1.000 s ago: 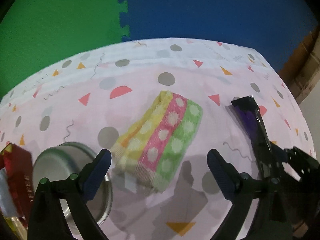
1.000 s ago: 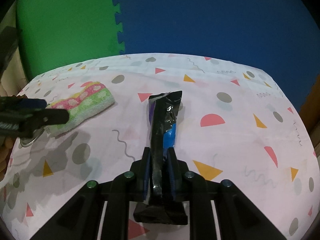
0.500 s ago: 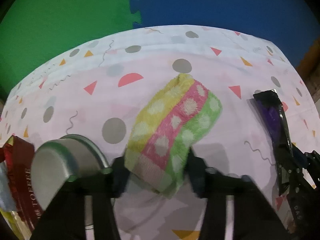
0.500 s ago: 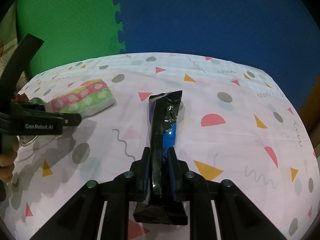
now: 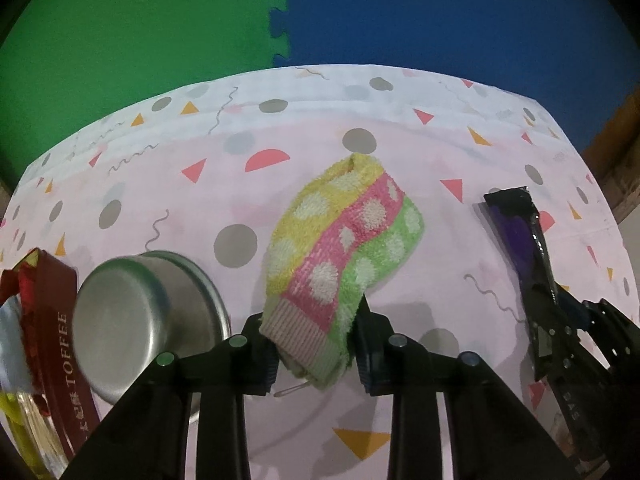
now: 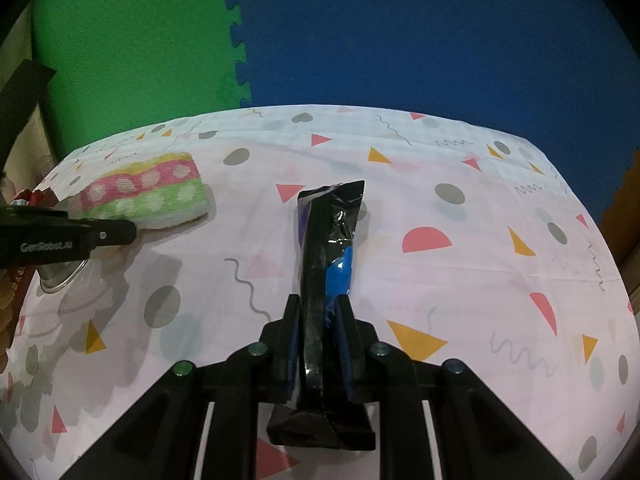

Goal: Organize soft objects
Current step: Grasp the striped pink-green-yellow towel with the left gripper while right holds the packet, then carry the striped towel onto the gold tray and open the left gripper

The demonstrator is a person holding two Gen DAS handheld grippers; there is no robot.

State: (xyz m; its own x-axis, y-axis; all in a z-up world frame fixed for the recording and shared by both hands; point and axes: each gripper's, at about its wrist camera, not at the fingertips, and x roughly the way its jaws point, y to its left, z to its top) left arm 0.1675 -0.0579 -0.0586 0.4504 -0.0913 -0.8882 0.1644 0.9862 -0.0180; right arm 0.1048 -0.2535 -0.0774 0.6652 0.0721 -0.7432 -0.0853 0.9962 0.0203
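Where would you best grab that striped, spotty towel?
By its ribbed hem end, coming from the near side: the folded towel is narrow there and fits between the pads, where the left hand-held gripper is closing on it.

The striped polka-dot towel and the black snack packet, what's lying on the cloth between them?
Nothing: in the right wrist view only bare patterned tablecloth separates the striped polka-dot towel from the black snack packet.
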